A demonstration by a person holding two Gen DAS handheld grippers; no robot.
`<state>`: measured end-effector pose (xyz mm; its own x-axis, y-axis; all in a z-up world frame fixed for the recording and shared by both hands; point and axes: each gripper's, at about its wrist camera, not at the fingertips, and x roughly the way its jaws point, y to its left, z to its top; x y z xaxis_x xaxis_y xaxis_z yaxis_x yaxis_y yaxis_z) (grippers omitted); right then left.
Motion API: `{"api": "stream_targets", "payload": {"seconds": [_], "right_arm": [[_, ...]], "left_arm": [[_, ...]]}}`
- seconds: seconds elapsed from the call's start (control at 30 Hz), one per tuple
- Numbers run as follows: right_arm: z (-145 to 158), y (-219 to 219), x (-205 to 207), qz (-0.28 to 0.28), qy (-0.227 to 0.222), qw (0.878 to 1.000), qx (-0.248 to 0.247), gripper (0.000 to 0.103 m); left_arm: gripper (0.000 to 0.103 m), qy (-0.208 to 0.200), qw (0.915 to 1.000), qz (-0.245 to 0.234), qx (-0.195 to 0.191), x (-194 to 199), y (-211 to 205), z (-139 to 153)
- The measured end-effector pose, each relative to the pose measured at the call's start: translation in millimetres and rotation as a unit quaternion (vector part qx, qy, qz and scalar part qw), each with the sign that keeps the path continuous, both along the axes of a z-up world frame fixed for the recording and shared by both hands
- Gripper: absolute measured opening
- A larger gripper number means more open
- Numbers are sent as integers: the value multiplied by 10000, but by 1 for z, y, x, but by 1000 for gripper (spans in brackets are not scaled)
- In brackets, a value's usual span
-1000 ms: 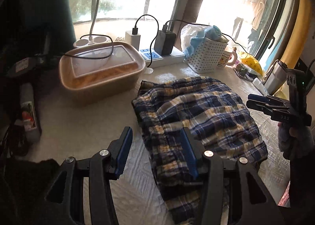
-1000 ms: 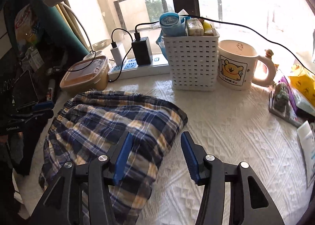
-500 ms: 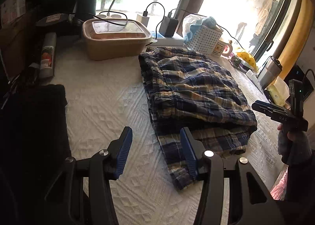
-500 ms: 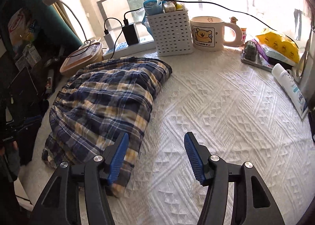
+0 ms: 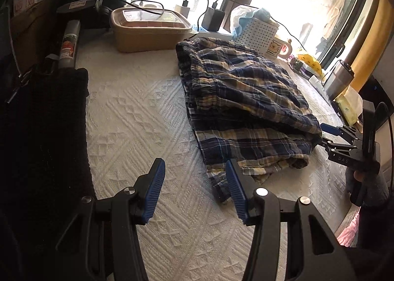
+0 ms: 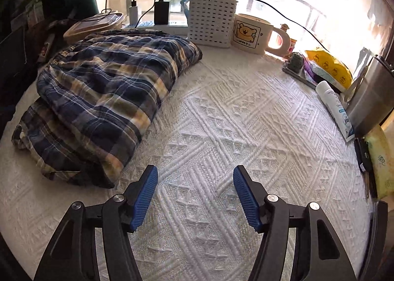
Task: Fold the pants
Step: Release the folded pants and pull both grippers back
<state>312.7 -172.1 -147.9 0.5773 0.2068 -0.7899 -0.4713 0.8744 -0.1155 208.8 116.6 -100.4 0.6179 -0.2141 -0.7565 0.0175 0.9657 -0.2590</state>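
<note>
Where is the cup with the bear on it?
In the right wrist view the bear mug stands at the back of the table, just right of the white basket, by the window.

Left gripper (image 5: 194, 169): black angular linkage arms, round silver screw heads at the pivots, ribbed blue pads (image 5: 154, 190) lining both fingers. Right gripper (image 6: 195, 175): identical build, black frame, silver screws, ribbed blue pads (image 6: 144, 197). In the left wrist view its black body bears pale lettering and a dark cable; a grey glove (image 5: 374, 187) covers the hand holding it.
</note>
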Motion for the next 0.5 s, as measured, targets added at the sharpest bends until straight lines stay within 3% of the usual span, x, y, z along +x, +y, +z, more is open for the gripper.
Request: {"api": "stream_targets", "payload": {"seconds": [0.23,0.5], "right_arm": [[1,29,-16,466,-247,9983,-265,67],[9,34,-24,675,-502,9959,-330,86]], "left_arm": [[52,71,9999,112,44,-9,1,-3],[52,73,9998,170,5,-19,1,-3]]}}
